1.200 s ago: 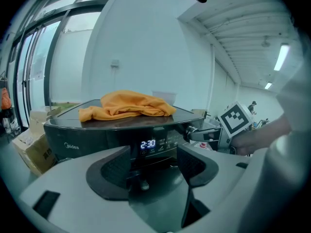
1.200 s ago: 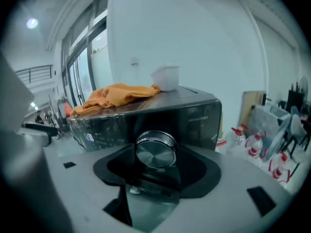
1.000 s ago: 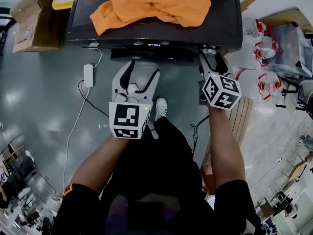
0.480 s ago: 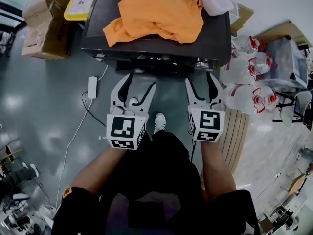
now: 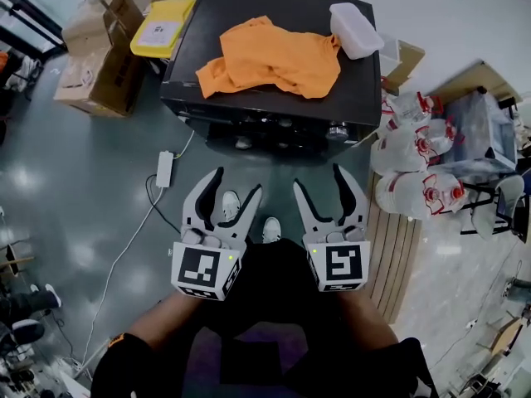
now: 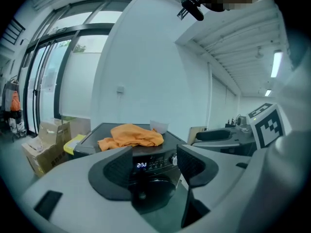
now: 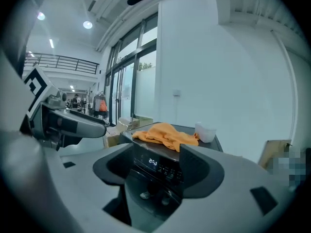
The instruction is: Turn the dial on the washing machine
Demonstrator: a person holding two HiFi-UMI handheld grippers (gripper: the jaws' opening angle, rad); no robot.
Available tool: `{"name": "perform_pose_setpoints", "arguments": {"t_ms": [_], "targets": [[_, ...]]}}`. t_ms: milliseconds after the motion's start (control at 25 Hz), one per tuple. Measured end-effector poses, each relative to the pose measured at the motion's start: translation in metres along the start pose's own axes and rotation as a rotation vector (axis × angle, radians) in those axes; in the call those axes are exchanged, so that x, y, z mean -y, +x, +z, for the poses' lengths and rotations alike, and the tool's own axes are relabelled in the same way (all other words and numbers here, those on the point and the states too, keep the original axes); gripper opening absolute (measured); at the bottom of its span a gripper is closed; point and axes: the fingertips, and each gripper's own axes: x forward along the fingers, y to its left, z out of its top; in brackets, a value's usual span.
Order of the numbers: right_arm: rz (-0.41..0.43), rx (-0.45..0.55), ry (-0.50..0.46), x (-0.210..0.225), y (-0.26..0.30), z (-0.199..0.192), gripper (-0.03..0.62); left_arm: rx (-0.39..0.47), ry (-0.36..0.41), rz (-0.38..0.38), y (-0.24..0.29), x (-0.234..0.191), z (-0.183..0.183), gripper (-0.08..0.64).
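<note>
The black washing machine (image 5: 249, 2) stands ahead with an orange cloth (image 5: 274, 56) and a white tub (image 5: 355, 30) on its lid. Its silver dial (image 5: 336, 132) sits at the right end of the front panel. Both grippers hang back from the machine, well short of the panel. My left gripper (image 5: 236, 185) is open and empty; my right gripper (image 5: 321, 179) is open and empty, below the dial and apart from it. In the left gripper view the dial (image 6: 174, 158) shows between the open jaws of the left gripper (image 6: 154, 165). The right gripper (image 7: 155, 166) frames the lit display (image 7: 152, 162).
Cardboard boxes (image 5: 99, 56) and a yellow pack (image 5: 162, 27) stand left of the machine. A white power strip (image 5: 165, 168) with its cable lies on the floor. Plastic bags (image 5: 415, 156) and a wooden pallet (image 5: 398, 247) crowd the right side. The person's shoes (image 5: 228, 206) show below the grippers.
The right gripper has drawn back from the dial at the panel's right end. Both grippers and the view have moved away from the machine, so more of its lid shows.
</note>
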Motion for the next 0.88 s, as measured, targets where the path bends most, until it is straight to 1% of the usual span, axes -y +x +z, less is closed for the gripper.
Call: {"name": "perform_pose_setpoints", "arguments": {"t_ms": [80, 200, 360, 520, 560, 600, 680, 720, 800, 880], "targets": [[0.010, 0.010, -0.015, -0.004, -0.009, 0.008, 0.298, 0.009, 0.003, 0.011, -0.011, 0.002, 0.003, 0.288], [0.027, 0.027, -0.032, -0.011, -0.019, 0.020, 0.314, 0.031, 0.035, 0.017, -0.021, 0.007, 0.011, 0.288], [0.043, 0.060, -0.059, -0.021, -0.028, 0.034, 0.321, 0.025, 0.059, 0.020, -0.029, 0.011, 0.012, 0.288], [0.040, 0.082, -0.069, -0.028, -0.038, 0.043, 0.318, 0.048, 0.054, 0.024, -0.035, 0.012, 0.017, 0.285], [0.046, 0.086, -0.068, -0.030, -0.040, 0.045, 0.309, 0.052, 0.052, 0.022, -0.037, 0.012, 0.020, 0.273], [0.051, 0.093, -0.068, -0.032, -0.042, 0.047, 0.289, 0.055, 0.053, 0.020, -0.039, 0.013, 0.022, 0.242], [0.055, 0.109, -0.065, -0.034, -0.048, 0.053, 0.222, 0.056, 0.065, 0.019, -0.043, 0.015, 0.027, 0.134], [0.056, 0.115, -0.064, -0.035, -0.050, 0.056, 0.192, 0.055, 0.071, 0.020, -0.045, 0.017, 0.030, 0.099], [0.061, 0.116, -0.059, -0.036, -0.054, 0.060, 0.130, 0.054, 0.074, 0.021, -0.047, 0.019, 0.034, 0.055], [0.067, 0.113, -0.049, -0.036, -0.057, 0.064, 0.073, 0.055, 0.073, 0.020, -0.050, 0.021, 0.038, 0.034]]}}
